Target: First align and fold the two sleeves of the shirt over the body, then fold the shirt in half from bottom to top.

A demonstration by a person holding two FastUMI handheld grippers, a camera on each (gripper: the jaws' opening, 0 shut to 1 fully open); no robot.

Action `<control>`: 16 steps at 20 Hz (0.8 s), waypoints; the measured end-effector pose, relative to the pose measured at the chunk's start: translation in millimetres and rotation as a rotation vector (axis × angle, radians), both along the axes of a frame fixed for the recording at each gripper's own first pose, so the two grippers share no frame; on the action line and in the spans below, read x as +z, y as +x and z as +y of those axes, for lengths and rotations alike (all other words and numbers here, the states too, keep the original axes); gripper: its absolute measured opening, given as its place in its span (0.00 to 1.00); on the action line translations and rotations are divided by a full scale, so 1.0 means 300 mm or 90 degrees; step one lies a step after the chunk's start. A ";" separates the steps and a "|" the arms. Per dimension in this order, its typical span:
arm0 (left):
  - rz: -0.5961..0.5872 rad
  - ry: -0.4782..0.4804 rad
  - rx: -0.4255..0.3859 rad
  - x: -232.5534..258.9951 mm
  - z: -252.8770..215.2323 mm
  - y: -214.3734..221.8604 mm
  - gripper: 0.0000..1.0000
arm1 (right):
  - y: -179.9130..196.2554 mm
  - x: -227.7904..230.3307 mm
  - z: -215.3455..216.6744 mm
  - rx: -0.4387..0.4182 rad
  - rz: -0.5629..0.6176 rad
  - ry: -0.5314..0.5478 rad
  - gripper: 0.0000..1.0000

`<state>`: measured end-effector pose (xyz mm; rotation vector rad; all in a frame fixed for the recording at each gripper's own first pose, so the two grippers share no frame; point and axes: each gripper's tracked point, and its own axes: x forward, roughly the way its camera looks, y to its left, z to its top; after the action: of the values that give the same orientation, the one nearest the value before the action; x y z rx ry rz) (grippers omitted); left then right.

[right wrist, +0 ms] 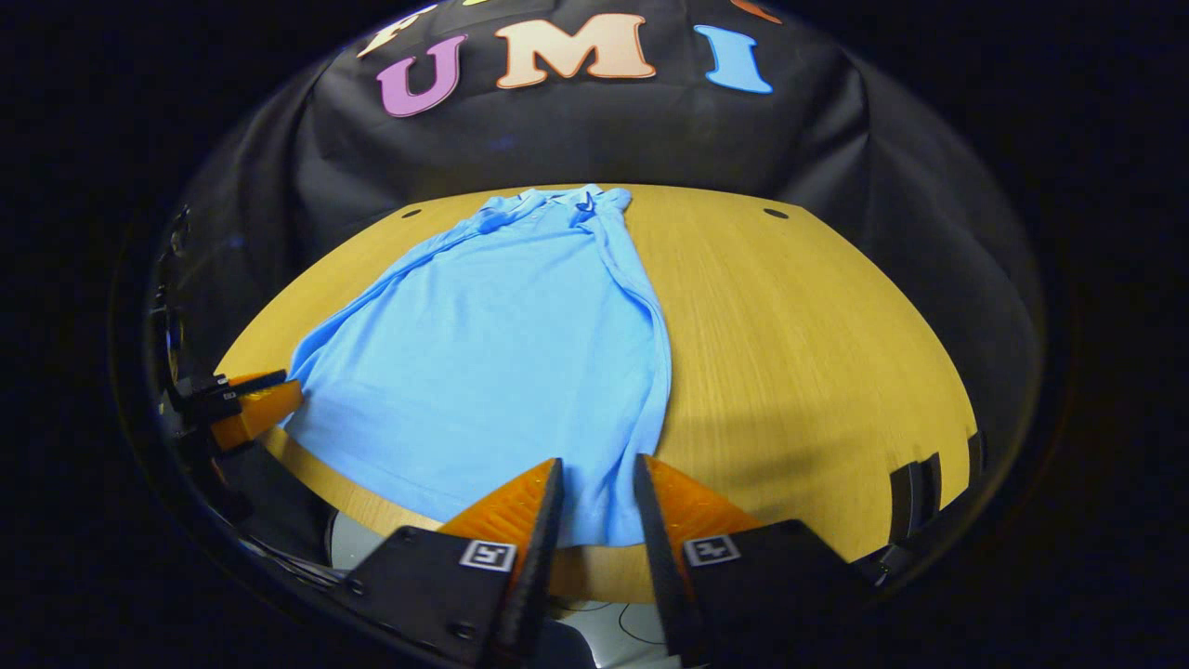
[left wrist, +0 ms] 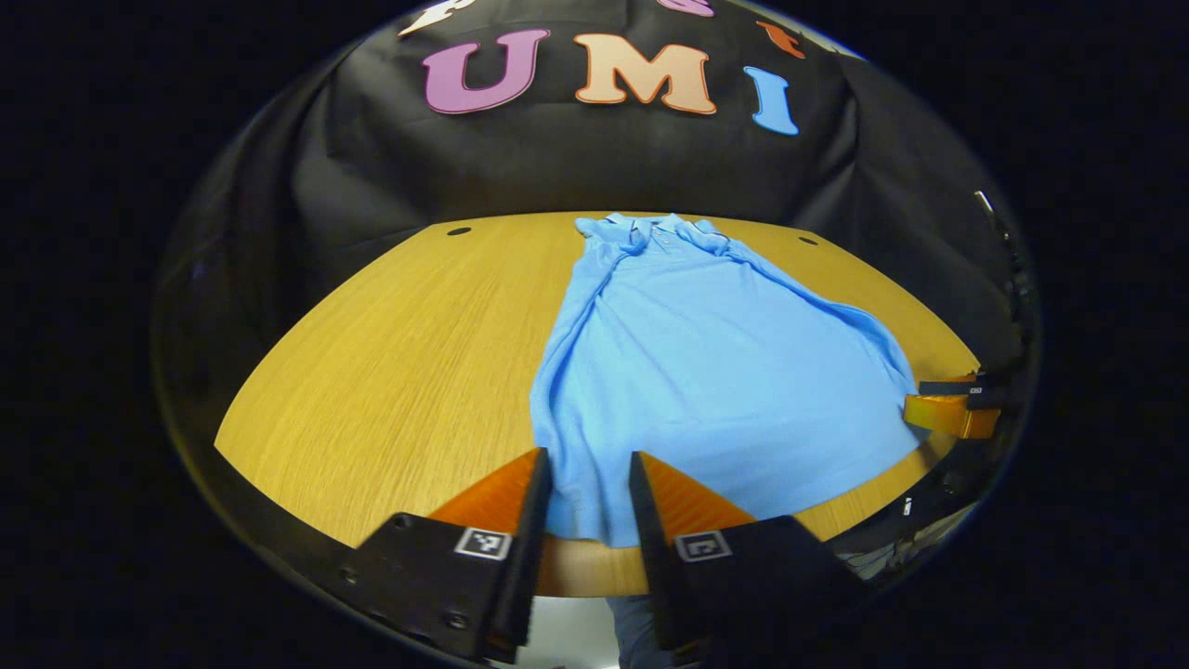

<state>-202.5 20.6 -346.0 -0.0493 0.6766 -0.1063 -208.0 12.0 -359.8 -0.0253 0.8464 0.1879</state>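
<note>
Left gripper (left wrist: 587, 465): it is low at the near edge of the desk, over the hem corner of the shirt on the person's left side. Its fingers stand apart, with the blue cloth seen in the gap between them; if they touch the cloth, I cannot tell.
Right gripper (right wrist: 599, 469): the same pose at the other hem corner, fingers apart with cloth between them. It also appears at the far right in the left gripper view (left wrist: 947, 409).
Shirt (left wrist: 706, 362): a light blue polo, flat on the desk, with both sleeves already folded in over the body.
Direction of shirt: the long axis runs from the near edge to the far edge; the collar (left wrist: 650, 228) points to the booth wall, the hem lies close to the near edge.
Desk (left wrist: 399, 334): yellow wood with grain, bare on both sides of the shirt.
</note>
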 end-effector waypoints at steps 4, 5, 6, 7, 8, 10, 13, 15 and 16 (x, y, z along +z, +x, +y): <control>0.014 -0.012 0.020 0.001 -0.013 0.002 0.00 | 0.000 -0.002 0.032 0.007 0.004 0.014 0.03; 0.028 -0.022 0.030 -0.003 -0.015 0.001 0.00 | 0.004 -0.005 0.031 0.005 0.008 0.021 0.03; 0.036 -0.032 0.035 0.000 -0.016 0.004 0.00 | 0.003 -0.002 0.030 0.001 0.013 0.029 0.03; 0.045 -0.036 0.034 0.004 -0.018 0.008 0.00 | 0.006 0.004 0.027 -0.009 0.018 0.038 0.03; 0.055 -0.040 0.034 0.005 -0.017 0.011 0.00 | 0.008 0.009 0.021 -0.015 0.019 0.046 0.03; 0.071 -0.053 0.044 0.023 -0.010 0.027 0.00 | 0.031 0.051 0.032 -0.018 0.008 0.061 0.03; 0.043 -0.076 0.041 0.127 -0.004 0.118 0.00 | 0.121 0.163 0.045 -0.013 -0.030 0.077 0.02; 0.010 -0.082 0.032 0.212 0.002 0.203 0.00 | 0.196 0.227 0.056 -0.012 -0.053 0.089 0.03; -0.003 -0.081 0.024 0.244 0.003 0.243 0.00 | 0.238 0.261 0.064 -0.012 -0.067 0.093 0.03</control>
<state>-129.5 21.6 -272.7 -0.1836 0.6627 -0.1124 -136.7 31.1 -281.5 0.1085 0.7258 0.2289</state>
